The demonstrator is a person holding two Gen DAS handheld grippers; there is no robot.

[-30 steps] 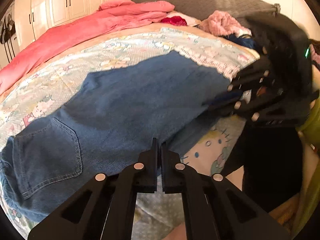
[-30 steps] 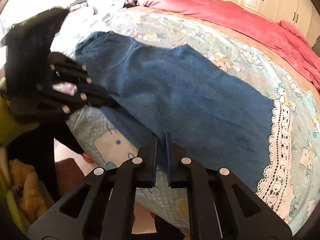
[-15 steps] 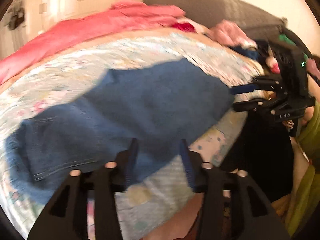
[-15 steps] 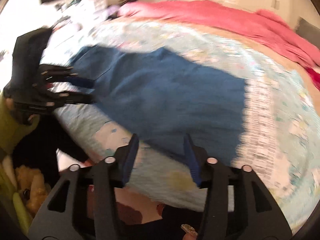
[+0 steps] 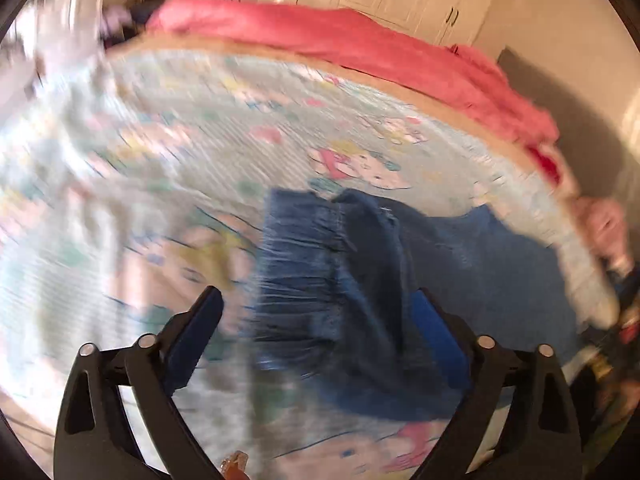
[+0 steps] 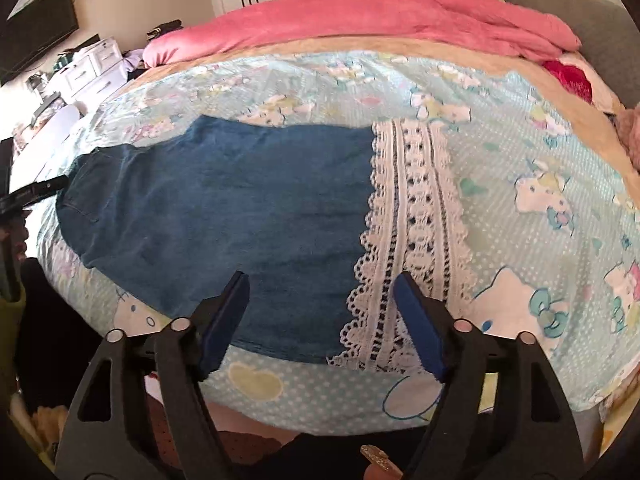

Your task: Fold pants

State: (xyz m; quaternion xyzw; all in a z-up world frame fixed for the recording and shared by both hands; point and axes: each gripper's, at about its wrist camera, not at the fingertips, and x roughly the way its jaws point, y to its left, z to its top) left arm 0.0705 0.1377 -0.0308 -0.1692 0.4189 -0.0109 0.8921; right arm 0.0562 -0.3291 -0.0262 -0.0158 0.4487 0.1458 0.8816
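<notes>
The left hand-held gripper (image 5: 316, 312) was shut a sec ago; now its jaws are opening wide over the waist end of the pants (image 6: 224, 216), w/ nothing pinched. The pants lie flat on the bed (image 6: 520, 184), near the front edge. The right hand-held gripper (image 6: 320, 304) let go too, jaws opening over the lace cuff (image 6: 408, 216). That fold looks done; next fold prob needs a new grab.

Our left black two-finger gripper with blue pads (image 5: 316, 312) angled downward, jaws opening, nothing clamped, our right black blue-padded gripper (image 6: 320, 300) likewise tilted down, jaws opening, empty
</notes>
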